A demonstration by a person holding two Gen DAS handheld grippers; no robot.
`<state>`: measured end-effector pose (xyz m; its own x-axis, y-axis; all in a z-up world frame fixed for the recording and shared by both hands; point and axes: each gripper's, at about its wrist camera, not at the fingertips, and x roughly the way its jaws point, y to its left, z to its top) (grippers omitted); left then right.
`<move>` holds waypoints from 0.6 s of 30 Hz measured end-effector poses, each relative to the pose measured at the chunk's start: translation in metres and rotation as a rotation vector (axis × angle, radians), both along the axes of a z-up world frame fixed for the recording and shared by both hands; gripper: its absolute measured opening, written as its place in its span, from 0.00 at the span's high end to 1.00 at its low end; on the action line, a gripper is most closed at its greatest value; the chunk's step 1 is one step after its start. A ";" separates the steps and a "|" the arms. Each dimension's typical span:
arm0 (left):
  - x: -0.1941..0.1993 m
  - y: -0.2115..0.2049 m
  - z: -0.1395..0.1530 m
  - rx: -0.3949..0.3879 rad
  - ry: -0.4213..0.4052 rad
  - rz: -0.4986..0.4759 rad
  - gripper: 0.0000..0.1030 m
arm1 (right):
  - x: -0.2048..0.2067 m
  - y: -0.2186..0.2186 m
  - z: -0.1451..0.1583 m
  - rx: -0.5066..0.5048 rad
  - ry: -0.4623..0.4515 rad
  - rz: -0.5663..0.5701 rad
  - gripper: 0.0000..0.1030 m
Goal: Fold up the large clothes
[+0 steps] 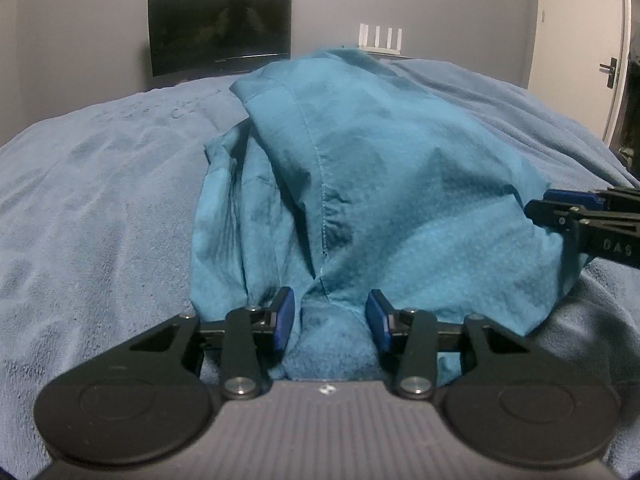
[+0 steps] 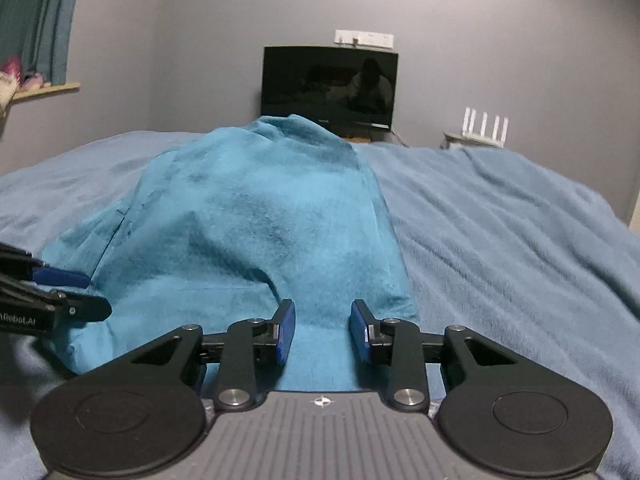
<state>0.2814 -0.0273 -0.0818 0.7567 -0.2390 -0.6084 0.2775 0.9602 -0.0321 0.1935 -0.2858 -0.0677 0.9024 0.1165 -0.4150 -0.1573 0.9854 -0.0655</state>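
The teal garment (image 1: 360, 184) was bunched in a tall heap on the blue blanket (image 1: 100, 200), near its front edge, running back toward the far edge where the dark monitor (image 1: 219, 28) stood. The left gripper (image 1: 331, 320) sat low at the heap's near hem, its 2 blue pads (image 1: 283, 318) apart with a fold of cloth between them; I couldn't tell whether they pinched it. The right gripper (image 2: 322, 330) was the same deal at the hem's other end, pads parted over flat cloth. Both tongs were near each other. Bare blanket stretched wide on both sides. A white router (image 2: 485, 123) stood by the far right corner.
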 end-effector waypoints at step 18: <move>-0.012 0.001 0.006 0.022 -0.008 -0.007 0.60 | -0.038 0.005 0.007 -0.034 0.031 -0.014 0.52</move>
<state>0.2699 -0.0266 -0.0760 0.7597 -0.2310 -0.6079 0.2846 0.9586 -0.0086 0.1558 -0.2812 -0.0608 0.8906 0.0897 -0.4458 -0.1462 0.9848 -0.0940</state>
